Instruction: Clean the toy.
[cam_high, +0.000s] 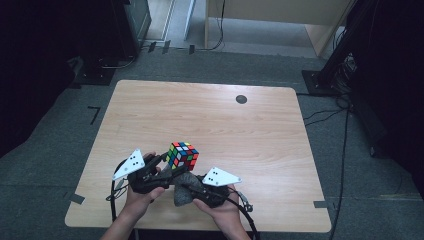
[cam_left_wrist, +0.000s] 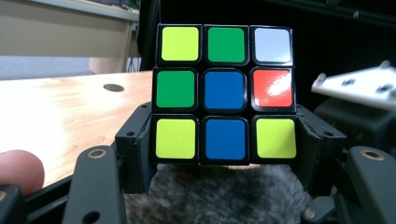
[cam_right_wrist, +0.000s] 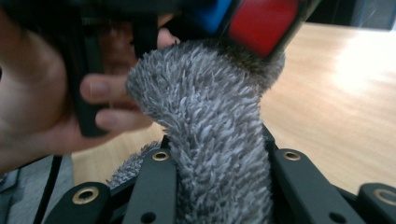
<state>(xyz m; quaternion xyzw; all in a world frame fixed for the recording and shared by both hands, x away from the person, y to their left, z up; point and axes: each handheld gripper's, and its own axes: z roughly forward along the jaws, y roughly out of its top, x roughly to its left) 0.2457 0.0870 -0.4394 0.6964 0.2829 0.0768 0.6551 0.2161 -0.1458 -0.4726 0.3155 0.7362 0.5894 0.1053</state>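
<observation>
- Near the front edge of the table (cam_high: 150, 107), the puzzle cube (cam_high: 182, 155) is pinched off the surface by the left hand-held gripper (cam_high: 161, 161).
- A grey fluffy cloth (cam_right_wrist: 210, 140) is clamped by the right hand-held gripper (cam_right_wrist: 217, 186) and pressed under the cube (wiping judged underway, faces remaining).
- The cube's underside is hidden.

Nothing readable anywhere honestly, no text, labels or numbers on the cube (cam_left_wrist: 225, 93), the cloth (cam_right_wrist: 215, 140) or the table (cam_high: 200, 115).
</observation>
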